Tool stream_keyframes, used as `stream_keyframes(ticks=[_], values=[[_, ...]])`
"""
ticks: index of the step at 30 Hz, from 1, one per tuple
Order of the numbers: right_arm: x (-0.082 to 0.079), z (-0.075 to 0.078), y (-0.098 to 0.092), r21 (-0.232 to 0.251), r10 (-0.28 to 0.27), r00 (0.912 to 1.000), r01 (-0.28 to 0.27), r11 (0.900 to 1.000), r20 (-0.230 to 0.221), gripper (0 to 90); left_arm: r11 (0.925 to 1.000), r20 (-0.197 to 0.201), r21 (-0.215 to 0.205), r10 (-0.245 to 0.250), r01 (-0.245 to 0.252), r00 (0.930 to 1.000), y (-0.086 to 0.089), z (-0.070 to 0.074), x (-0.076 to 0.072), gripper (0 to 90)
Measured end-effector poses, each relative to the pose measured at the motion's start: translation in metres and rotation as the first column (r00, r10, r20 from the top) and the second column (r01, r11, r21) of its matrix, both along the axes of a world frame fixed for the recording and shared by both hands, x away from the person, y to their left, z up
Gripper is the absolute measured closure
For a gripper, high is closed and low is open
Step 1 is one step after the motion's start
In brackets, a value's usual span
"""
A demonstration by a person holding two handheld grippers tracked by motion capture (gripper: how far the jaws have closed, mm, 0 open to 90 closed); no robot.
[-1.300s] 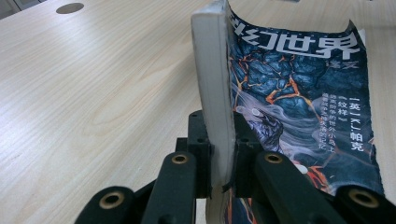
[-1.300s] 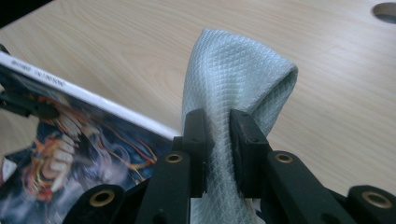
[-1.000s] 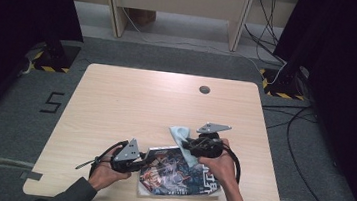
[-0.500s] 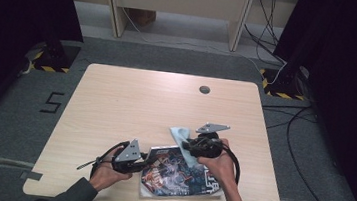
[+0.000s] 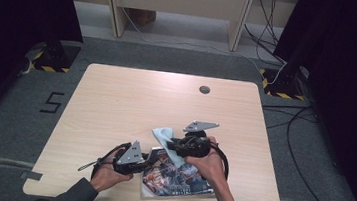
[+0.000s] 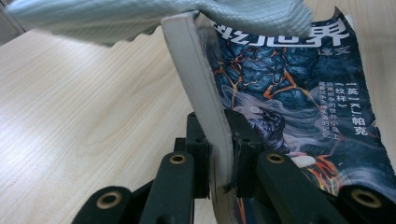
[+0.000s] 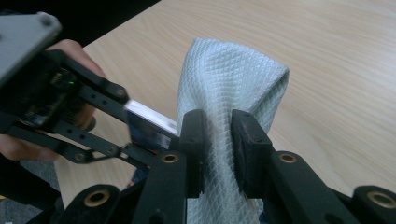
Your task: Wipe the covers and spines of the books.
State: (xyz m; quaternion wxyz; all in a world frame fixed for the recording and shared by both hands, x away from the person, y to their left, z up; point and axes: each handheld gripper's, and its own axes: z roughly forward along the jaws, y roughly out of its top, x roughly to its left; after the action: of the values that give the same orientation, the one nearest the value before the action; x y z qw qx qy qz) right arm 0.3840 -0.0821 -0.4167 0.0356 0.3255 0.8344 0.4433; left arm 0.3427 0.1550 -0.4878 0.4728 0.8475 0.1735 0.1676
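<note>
The left gripper (image 6: 219, 154) clamps the book (image 5: 178, 178) by its spine edge at the table's (image 5: 116, 104) near edge. The right gripper (image 7: 217, 140), pinching the cloth (image 7: 233, 84), has shifted it across the cover: wiping in progress.

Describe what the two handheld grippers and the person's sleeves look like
Both the left gripper and the right gripper are black, with linkage arms joined by brass-coloured rivets and blocky black jaws. Each carries a grey three-cornered plate on top and trails a black cable. The person wears dark grey sleeves.
</note>
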Motion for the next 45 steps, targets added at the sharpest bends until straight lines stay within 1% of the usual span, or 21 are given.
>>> stream_keyframes(ticks=[2,7,8,10,13,14,15,17,18,19,20,22,24,28,32,35,36,37,38,42,45], values=[[-0.003,0.002,0.006,0.002,0.018,0.9998,-0.018,1.000,0.003,75.7,1.0000,0.006,0.002,0.000,0.000,1.0000,0.000,0.000,-0.001,80.8],[0.000,0.001,0.001,0.007,0.007,1.0000,-0.007,1.000,-0.002,75.4,0.9999,0.018,0.015,-0.007,0.007,0.9998,-0.001,0.001,-0.001,80.7],[0.004,0.000,-0.007,-0.020,-0.020,0.9998,0.020,1.000,0.007,75.7,0.9999,0.024,0.013,-0.008,0.007,0.9997,-0.002,0.001,-0.003,80.8],[0.009,-0.004,-0.014,-0.028,-0.063,0.9980,0.063,0.998,0.001,76.1,0.9998,0.029,0.017,-0.011,0.010,0.9995,-0.002,0.002,-0.003,80.9],[0.010,-0.006,-0.016,-0.021,-0.074,0.9972,0.074,0.997,-0.006,77.0,0.9997,0.024,0.021,-0.009,0.009,0.9997,-0.003,0.001,-0.002,81.0],[0.008,-0.004,-0.011,-0.044,-0.063,0.9977,0.064,0.997,0.023,77.5,0.9999,0.019,0.010,-0.004,0.004,0.9998,-0.003,0.001,-0.002,81.1],[0.008,-0.004,-0.011,-0.044,-0.063,0.9977,0.064,0.997,0.023,77.5,0.9999,0.019,0.010,-0.004,0.004,0.9998,-0.003,0.001,-0.002,81.2],[0.002,0.000,-0.003,-0.030,-0.035,0.9988,0.036,0.999,0.034,77.6,1.0000,0.014,0.007,-0.002,0.002,0.9999,-0.003,0.001,-0.002,81.5],[-0.006,0.004,0.007,-0.029,-0.005,0.9985,0.007,1.000,0.054,77.6,1.0000,0.005,0.000,0.001,-0.001,1.0000,-0.003,0.001,-0.002,81.6],[-0.006,0.004,0.007,-0.029,-0.005,0.9985,0.007,1.000,0.054,77.6,1.0000,0.005,0.000,0.001,-0.001,1.0000,-0.003,0.001,-0.002,81.7],[-0.012,0.008,0.016,-0.016,0.025,0.9973,-0.024,1.000,0.068,77.7,0.9999,-0.007,-0.009,0.008,-0.008,0.9999,-0.003,0.001,-0.002,81.8],[-0.016,0.009,0.021,-0.017,0.034,0.9964,-0.033,0.999,0.078,77.7,0.9999,-0.015,-0.012,0.010,-0.010,0.9998,-0.002,0.000,-0.001,81.9],[-0.023,0.012,0.029,-0.041,0.052,0.9922,-0.048,0.998,0.113,77.6,0.9995,-0.027,-0.024,0.017,-0.018,0.9995,-0.002,-0.001,0.000,81.9],[-0.022,0.010,0.029,-0.041,0.058,0.9920,-0.054,0.998,0.112,77.8,0.9997,-0.022,-0.013,0.019,-0.019,0.9996,-0.002,-0.002,0.000,81.9],[-0.017,0.009,0.022,-0.083,0.029,0.9917,-0.019,0.996,0.125,77.8,0.9997,-0.023,-0.014,0.019,-0.019,0.9996,-0.002,-0.001,0.000,81.7],[-0.013,0.005,0.015,-0.073,0.000,0.9941,0.008,0.997,0.109,77.8,0.9997,-0.016,-0.008,0.021,-0.021,0.9996,-0.003,-0.001,-0.001,81.6],[-0.015,0.007,0.019,-0.089,0.005,0.9924,0.006,0.996,0.123,77.9,0.9998,-0.018,-0.009,0.020,-0.021,0.9996,-0.003,-0.001,0.000,81.6],[-0.015,0.007,0.019,-0.089,0.005,0.9924,0.006,0.996,0.123,77.9,0.9997,-0.019,-0.010,0.021,-0.021,0.9996,-0.002,-0.001,0.000,81.6],[-0.019,0.009,0.025,-0.064,0.029,0.9921,-0.022,0.998,0.122,77.9,0.9997,-0.017,-0.006,0.024,-0.024,0.9996,-0.003,-0.001,-0.001,81.6],[-0.028,0.013,0.037,-0.074,0.071,0.9867,-0.061,0.995,0.146,77.7,0.9997,-0.015,-0.007,0.023,-0.023,0.9996,-0.003,-0.002,-0.001,81.7],[-0.027,0.012,0.036,-0.070,0.071,0.9876,-0.061,0.996,0.140,77.6,0.9998,-0.011,0.001,0.021,-0.021,0.9997,-0.003,-0.002,-0.001,81.7]])
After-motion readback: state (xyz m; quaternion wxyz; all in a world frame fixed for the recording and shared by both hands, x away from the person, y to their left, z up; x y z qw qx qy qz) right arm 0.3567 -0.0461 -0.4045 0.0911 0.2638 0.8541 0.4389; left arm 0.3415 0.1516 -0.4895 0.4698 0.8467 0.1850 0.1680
